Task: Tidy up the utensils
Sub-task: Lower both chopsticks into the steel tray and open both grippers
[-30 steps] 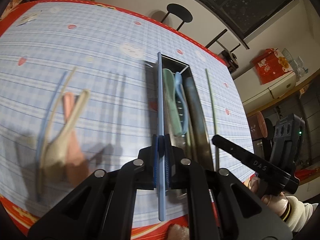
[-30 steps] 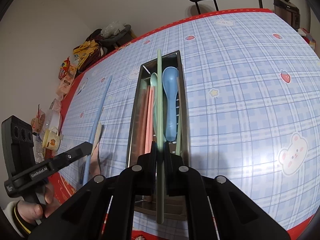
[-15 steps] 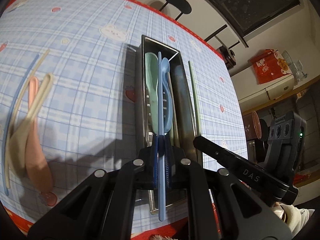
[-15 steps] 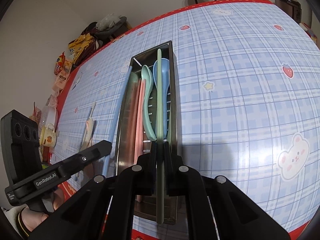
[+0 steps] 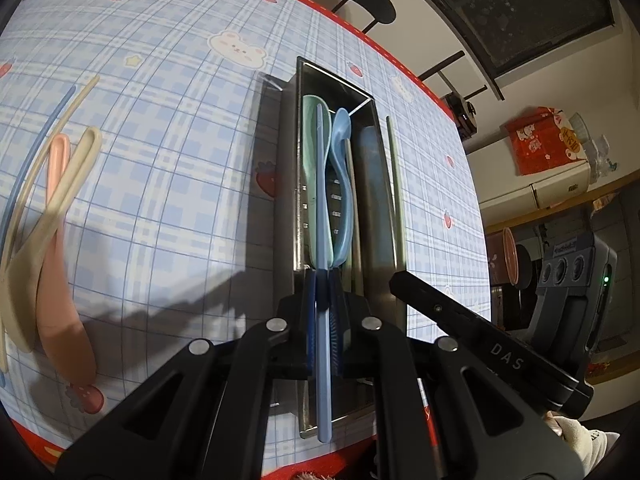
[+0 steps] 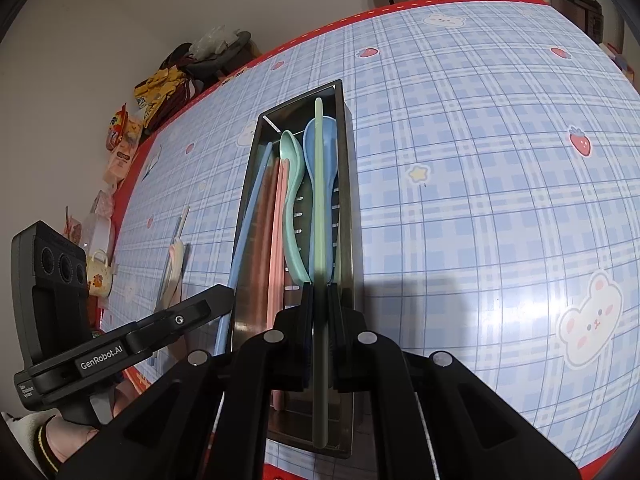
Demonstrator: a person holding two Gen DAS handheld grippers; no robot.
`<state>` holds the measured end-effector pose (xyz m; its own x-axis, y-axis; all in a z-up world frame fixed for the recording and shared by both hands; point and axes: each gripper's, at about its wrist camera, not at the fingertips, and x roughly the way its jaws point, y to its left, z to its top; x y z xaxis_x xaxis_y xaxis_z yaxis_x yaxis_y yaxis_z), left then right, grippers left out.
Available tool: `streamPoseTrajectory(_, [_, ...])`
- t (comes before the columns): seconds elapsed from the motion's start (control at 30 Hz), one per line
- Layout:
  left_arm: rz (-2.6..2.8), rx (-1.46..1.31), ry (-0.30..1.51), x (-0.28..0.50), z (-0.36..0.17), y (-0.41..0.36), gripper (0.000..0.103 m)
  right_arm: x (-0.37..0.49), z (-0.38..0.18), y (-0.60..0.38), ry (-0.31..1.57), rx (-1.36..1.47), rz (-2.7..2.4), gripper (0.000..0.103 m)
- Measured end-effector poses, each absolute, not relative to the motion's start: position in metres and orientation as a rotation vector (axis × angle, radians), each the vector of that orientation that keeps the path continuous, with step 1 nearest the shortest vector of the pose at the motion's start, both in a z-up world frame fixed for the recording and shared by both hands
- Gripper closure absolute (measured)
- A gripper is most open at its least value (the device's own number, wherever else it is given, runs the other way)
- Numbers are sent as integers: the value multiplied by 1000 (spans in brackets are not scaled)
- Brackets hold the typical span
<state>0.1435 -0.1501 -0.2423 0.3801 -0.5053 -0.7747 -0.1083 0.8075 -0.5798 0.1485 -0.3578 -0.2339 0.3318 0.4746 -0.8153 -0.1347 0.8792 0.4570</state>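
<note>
Blue checked tablecloth (image 5: 168,208) with bears and strawberries covers the table, and a long metal tray (image 6: 347,216) lies along the middle of both views. Clamped tight in the left gripper (image 5: 323,304) is a blue chopstick (image 5: 321,200), which lies over the tray's green spoon (image 5: 310,136) and blue spoon (image 5: 341,148). Likewise the right gripper (image 6: 319,308) is closed on a green chopstick (image 6: 319,184) above the same tray. Only the left view shows a cream spoon (image 5: 24,280) and a pink spoon (image 5: 60,312) loose at the frame's left edge. Only the right view shows pink chopsticks (image 6: 278,232) inside the tray, and snack packets (image 6: 124,136) at upper left.
</note>
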Motion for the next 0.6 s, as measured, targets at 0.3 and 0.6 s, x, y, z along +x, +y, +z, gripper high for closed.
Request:
streamPoseTrajectory(0.3, [-290, -611, 1167, 145, -244, -149, 93, 152, -235, -356, 1172, 323, 410, 96])
streamPoseTrajectory(0.6, [-286, -577, 1096, 143, -227, -142, 58, 149, -216, -359, 1095, 283, 401, 63])
